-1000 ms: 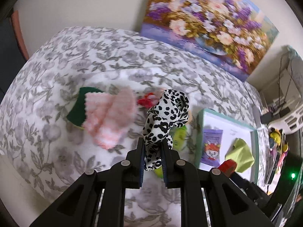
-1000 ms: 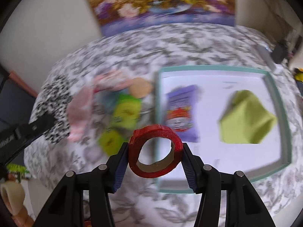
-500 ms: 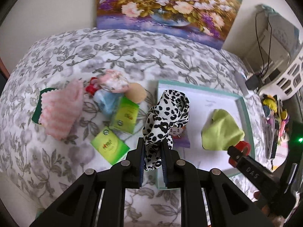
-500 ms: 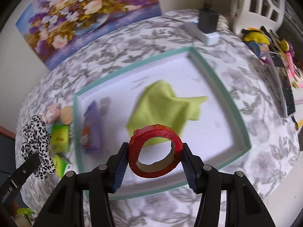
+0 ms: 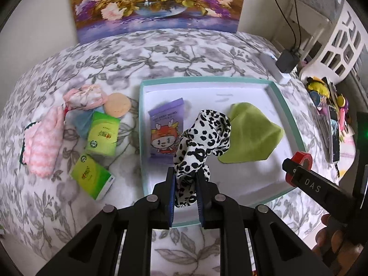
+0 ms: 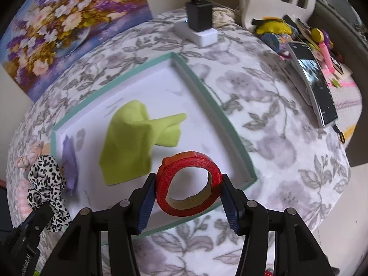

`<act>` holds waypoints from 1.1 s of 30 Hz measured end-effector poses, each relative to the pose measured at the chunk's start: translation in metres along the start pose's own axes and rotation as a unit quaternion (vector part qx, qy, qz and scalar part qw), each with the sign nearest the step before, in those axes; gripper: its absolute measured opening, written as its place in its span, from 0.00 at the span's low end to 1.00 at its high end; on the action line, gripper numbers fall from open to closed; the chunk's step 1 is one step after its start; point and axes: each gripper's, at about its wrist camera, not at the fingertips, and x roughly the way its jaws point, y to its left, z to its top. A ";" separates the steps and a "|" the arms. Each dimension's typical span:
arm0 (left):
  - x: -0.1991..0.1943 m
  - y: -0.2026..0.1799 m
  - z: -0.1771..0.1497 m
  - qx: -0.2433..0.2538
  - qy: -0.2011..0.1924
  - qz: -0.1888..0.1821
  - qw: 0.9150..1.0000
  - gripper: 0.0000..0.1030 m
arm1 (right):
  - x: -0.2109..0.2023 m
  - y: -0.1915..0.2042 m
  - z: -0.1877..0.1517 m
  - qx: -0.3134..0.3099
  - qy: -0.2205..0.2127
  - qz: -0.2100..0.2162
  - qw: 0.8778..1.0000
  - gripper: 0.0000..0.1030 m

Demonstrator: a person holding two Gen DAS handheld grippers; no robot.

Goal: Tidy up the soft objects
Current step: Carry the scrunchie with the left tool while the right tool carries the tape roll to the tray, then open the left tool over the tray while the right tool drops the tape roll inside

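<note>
Left tongs (image 5: 185, 191) clenched on a spotted scrunchie (image 5: 202, 135) held above the teal-rimmed tray (image 5: 292, 115), right tongs (image 6: 187, 192) gripping a red tape roll (image 6: 189, 186) over its near edge, green cloth (image 6: 135, 140) and purple packet (image 5: 165, 130) lying inside.

Left tongs (image 5: 185, 195) clamp a spotted scrunchie (image 5: 202, 142) above the tray (image 5: 292, 115).

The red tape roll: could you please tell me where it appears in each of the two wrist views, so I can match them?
Left wrist view: the red tape roll sits at the right edge, pinched at the tip of the right hand-held gripper, just beyond the tray's right rim.
Right wrist view: it fills the lower centre, clamped between the fingers, over the tray's near corner.
Shared landmark: the green cloth lying in the teal-rimmed tray.
</note>
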 end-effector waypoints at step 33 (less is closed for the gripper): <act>0.024 0.082 0.008 -0.138 0.013 0.084 0.987 0.86 | 0.008 0.017 -0.006 -0.030 -0.010 -0.001 0.999 1.00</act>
